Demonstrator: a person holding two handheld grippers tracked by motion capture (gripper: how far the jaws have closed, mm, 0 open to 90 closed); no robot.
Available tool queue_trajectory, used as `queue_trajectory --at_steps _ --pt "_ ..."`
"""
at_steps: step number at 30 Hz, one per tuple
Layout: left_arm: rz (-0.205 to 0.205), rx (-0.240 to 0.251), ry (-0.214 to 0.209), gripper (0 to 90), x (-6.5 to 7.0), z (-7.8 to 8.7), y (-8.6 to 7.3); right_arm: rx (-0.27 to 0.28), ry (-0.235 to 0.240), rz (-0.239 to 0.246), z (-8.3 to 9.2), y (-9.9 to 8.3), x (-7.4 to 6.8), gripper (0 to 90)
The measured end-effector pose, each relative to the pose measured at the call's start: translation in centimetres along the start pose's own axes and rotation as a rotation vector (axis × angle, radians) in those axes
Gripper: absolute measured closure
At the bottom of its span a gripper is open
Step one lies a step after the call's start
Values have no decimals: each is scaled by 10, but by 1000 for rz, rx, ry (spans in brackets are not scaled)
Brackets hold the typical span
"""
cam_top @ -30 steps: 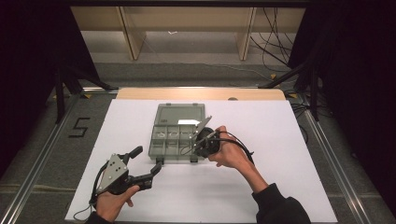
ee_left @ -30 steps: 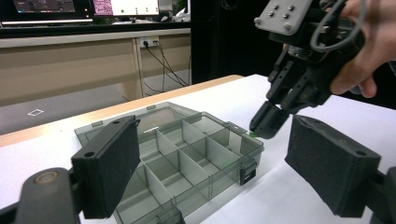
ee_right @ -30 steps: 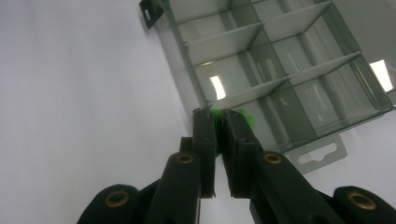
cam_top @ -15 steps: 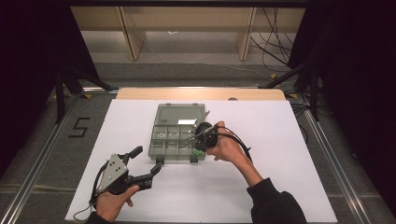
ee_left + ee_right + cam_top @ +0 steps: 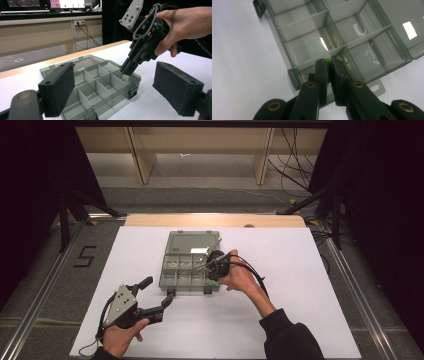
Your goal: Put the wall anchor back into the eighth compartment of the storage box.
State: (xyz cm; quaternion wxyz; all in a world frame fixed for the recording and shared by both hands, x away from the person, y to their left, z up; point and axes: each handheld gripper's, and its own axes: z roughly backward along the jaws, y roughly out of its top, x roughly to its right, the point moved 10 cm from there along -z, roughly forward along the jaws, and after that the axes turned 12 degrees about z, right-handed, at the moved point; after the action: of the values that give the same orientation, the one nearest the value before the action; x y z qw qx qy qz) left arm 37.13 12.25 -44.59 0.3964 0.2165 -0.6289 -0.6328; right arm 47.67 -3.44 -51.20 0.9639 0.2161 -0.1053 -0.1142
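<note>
A clear grey compartment box lies open on the white table, lid folded back. My right gripper points down into the box's near right corner compartment, jaws shut on a small green piece that peeks between the pads; the same green piece shows at the tip from the side. My left gripper rests low on the table in front of the box's left corner, jaws wide open and empty, with its pads framing the box.
The box has several divided compartments; small pale items lie in some. Latches stick out on its near edge. A wooden strip borders the table's far edge, with white surface on both sides of the box.
My right gripper has shifted slightly left and lower toward the box's near right compartment, still holding the green piece. The left gripper has stayed put.
</note>
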Motion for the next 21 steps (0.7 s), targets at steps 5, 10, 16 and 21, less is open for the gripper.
queue_trajectory --at_steps 5,10,16,21 --pt "-6 1 1 166 -1 0 0 -14 -2 -7 -4 -2 1 815" --pt "-6 2 1 166 -1 0 1 -1 -22 -11 -2 0 1 730" --pt "-7 2 2 166 -1 0 0 49 -62 -31 9 1 4 571" --pt "-7 -1 2 166 -1 0 0 128 -85 -25 18 -2 3 514"
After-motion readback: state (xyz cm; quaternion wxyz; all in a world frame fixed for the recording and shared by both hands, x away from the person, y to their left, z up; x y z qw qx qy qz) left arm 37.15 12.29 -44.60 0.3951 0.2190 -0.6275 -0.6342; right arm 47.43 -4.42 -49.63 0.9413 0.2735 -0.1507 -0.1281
